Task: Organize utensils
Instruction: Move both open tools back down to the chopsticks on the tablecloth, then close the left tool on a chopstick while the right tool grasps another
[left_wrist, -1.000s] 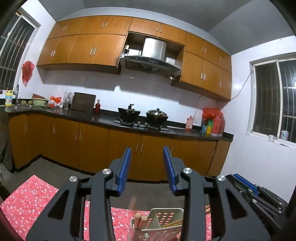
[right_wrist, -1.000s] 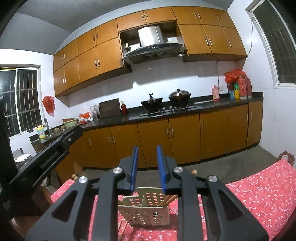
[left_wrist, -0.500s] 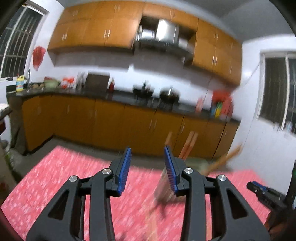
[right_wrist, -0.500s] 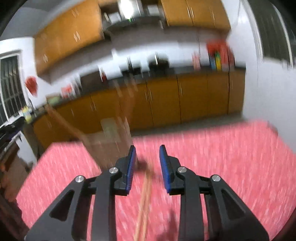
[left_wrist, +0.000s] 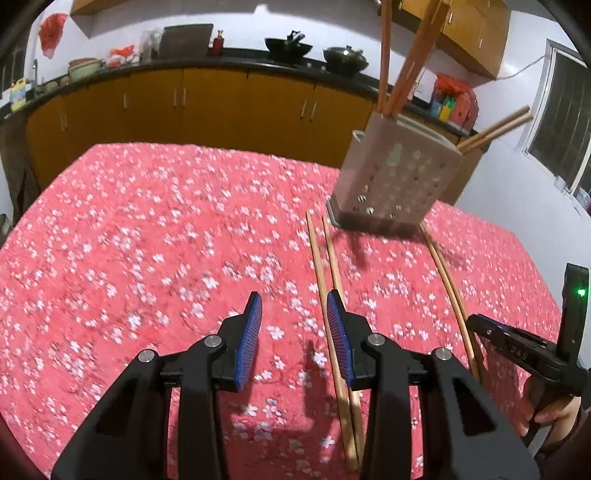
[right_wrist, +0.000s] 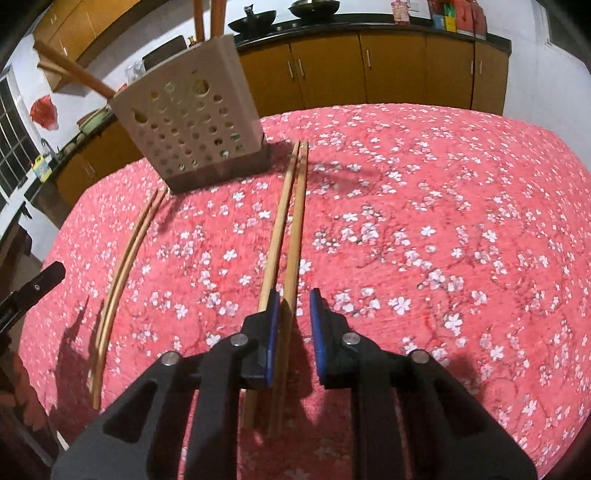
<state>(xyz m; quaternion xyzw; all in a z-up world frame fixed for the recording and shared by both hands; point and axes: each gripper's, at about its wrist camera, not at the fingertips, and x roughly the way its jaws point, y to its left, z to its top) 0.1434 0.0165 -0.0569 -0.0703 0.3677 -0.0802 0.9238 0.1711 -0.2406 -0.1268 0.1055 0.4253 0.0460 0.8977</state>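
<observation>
A beige perforated utensil holder (left_wrist: 395, 177) (right_wrist: 192, 125) stands on the red flowered tablecloth (left_wrist: 147, 240) with several wooden chopsticks sticking out of it. Two pairs of chopsticks lie flat in front of it. One pair (left_wrist: 332, 295) (right_wrist: 122, 258) runs under the right finger of my left gripper (left_wrist: 295, 332), which is open with nothing between its pads. The other pair (right_wrist: 291, 229) (left_wrist: 454, 295) lies below my right gripper (right_wrist: 295, 332). Its jaws are closing, with one stick in the gap and no pad pressing on it. The right gripper's body (left_wrist: 517, 343) shows in the left wrist view.
The tablecloth (right_wrist: 443, 221) spreads wide to both sides. Beyond the table's far edge run orange kitchen cabinets (left_wrist: 221, 103) under a dark counter with pots (left_wrist: 288, 46) and bottles. A hand (left_wrist: 550, 410) holds the right gripper at the lower right.
Both grippers have dropped and tipped down from facing the kitchen wall to facing the tabletop. The holder now stands beyond them, and the right jaws have narrowed over a chopstick pair.
</observation>
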